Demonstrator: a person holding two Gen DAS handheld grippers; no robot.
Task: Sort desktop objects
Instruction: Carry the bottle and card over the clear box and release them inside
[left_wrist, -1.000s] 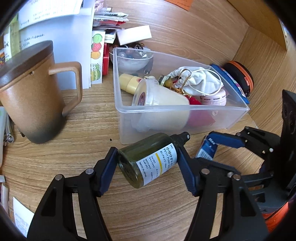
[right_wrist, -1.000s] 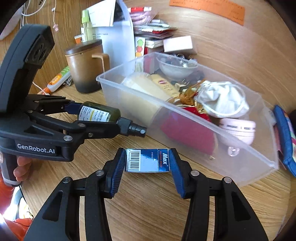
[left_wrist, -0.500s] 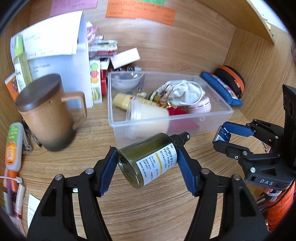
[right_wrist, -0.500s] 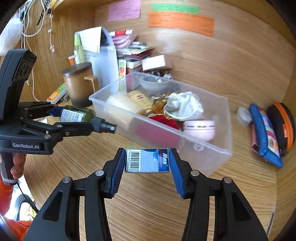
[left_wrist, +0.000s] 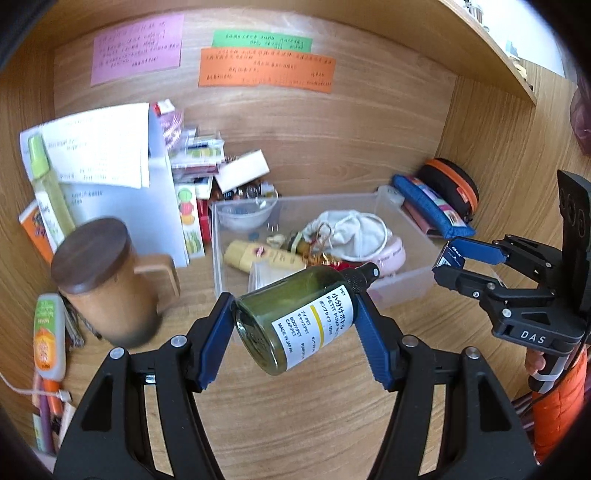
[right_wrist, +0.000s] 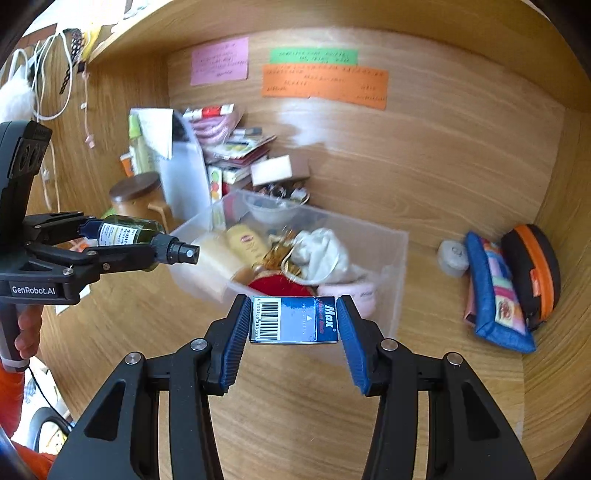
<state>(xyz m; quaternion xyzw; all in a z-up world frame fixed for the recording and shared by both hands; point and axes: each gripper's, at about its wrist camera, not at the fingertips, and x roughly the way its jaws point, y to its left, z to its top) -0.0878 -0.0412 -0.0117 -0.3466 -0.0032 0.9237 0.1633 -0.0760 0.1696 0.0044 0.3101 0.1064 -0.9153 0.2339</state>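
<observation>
Left gripper (left_wrist: 295, 328) grips a green pump spray bottle (left_wrist: 295, 321) | right gripper (right_wrist: 291, 332) grips a blue Max staples box (right_wrist: 293, 320) | both above clear plastic bin (right_wrist: 397, 280) on wooden desk (right_wrist: 295, 406)

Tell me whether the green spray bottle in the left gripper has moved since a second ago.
Yes. The green spray bottle, clamped in the left gripper, has risen: in the right wrist view it was level with the clear bin's base, now it is above the near rim.
</observation>
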